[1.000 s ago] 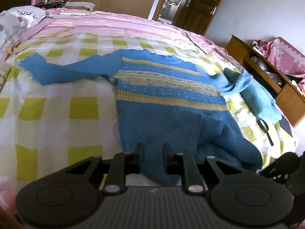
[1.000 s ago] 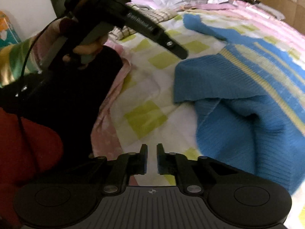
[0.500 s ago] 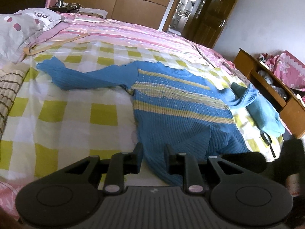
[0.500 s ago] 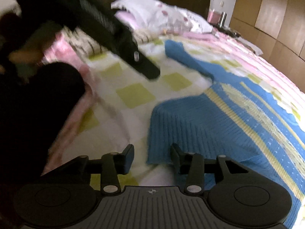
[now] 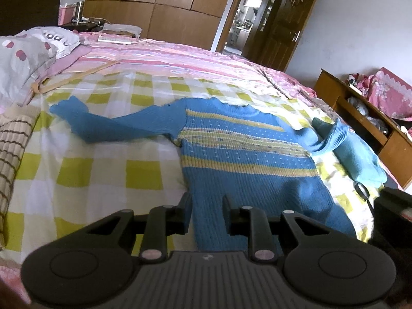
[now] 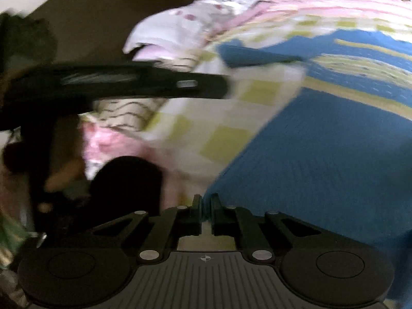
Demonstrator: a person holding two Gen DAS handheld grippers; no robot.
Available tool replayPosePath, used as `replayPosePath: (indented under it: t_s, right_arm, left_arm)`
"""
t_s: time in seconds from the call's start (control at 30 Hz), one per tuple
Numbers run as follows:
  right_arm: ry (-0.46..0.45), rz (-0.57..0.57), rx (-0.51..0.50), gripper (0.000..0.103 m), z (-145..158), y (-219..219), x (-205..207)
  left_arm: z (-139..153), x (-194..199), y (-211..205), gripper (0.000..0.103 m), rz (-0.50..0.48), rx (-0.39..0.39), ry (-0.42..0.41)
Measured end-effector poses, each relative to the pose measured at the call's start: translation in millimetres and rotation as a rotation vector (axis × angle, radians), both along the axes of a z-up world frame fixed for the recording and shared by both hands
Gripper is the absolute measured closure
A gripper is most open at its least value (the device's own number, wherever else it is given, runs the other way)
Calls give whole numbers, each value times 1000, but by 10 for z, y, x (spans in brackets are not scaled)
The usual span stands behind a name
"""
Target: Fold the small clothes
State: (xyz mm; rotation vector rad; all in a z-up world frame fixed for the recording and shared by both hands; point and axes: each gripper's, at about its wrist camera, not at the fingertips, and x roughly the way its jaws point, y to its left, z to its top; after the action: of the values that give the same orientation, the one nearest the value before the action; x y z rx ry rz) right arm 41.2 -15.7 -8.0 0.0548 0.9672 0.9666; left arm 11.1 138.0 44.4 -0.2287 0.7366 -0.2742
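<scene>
We look low across the bed from both wrists, sharing the blue sweater.

A checked-sheet bed bears a flat blue sweater and pillow

Matte black left gripper: two flat fingers on linked arms, silver pivot pins, round discs either side, ribbed grey centre plate. Right gripper identical, small crosshair mark on plate.
</scene>
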Motion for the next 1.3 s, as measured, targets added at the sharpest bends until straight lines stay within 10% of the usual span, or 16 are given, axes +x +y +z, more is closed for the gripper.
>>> replayPosePath:
  t_s: [0.23,0.63,0.93,1.07,1.3]
  right_arm:
    - [-20,52,14,87,251,-266,-206]
    - [-64,-659,-274,83,167,-1986,-102]
    - [21,-710,-328,60,-145,-2101,-143]
    - [43,-674,-294,99,-86,-2157,-156]
    - [-9,-714,-403,99,28,-2461,-154]
  left_arm:
    - [-199,68,-201,72,-61,-5,68]
    - [-385,21,-624,72,-178,73,136]
    - [-419,12,-712,72,-180,86,154]
    - [-423,4,-769,72,-192,86,154]
    - [-466,-8,-862,72,-210,87,174]
